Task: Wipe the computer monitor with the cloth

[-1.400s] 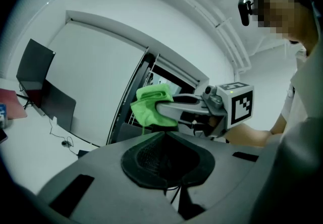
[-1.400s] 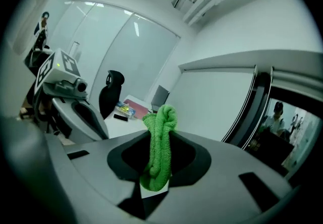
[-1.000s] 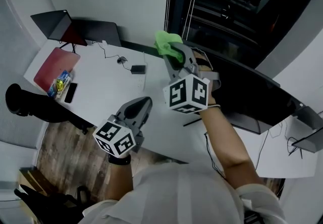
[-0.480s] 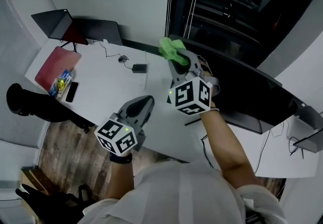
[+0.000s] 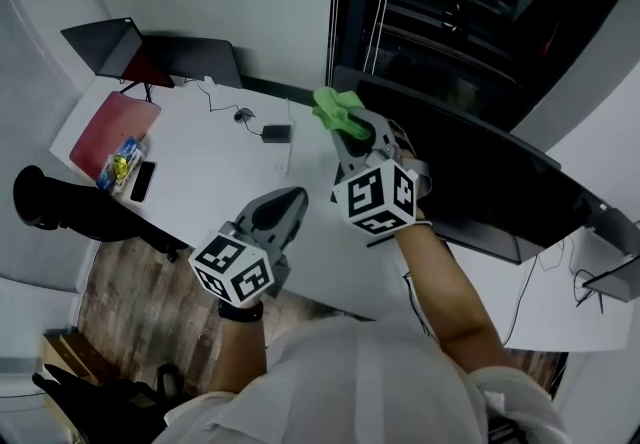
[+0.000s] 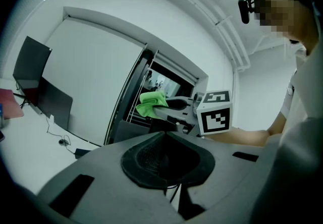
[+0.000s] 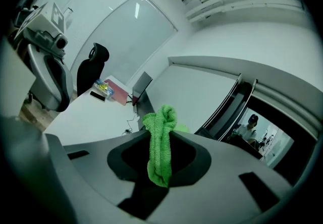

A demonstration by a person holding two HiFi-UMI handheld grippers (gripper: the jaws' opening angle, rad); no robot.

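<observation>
Head view, right gripper (image 5: 345,122): jaws were clamped on a green cloth (image 5: 330,104), arm stretched forward over the white desk (image 5: 210,172).
Head view, cloth: bunched at the jaw tips, at the left end of the dark computer monitor (image 5: 480,182); whether it touched the screen could not be told.
Head view, left gripper (image 5: 285,202): held low above the desk's near edge, jaws together, nothing in them.
Head view, desk's far left: an open laptop (image 5: 110,47), a red folder (image 5: 112,132) and a phone (image 5: 141,183); a black chair (image 5: 60,207) stood beside that end.
Left gripper view: both jaws met with no gap and nothing between them; beyond them the right gripper carried the cloth, raised.
Right gripper view: jaws pinched a fold of the cloth, which stood up above the tips and hung down between them; the chair and desk lay behind at left.
</observation>
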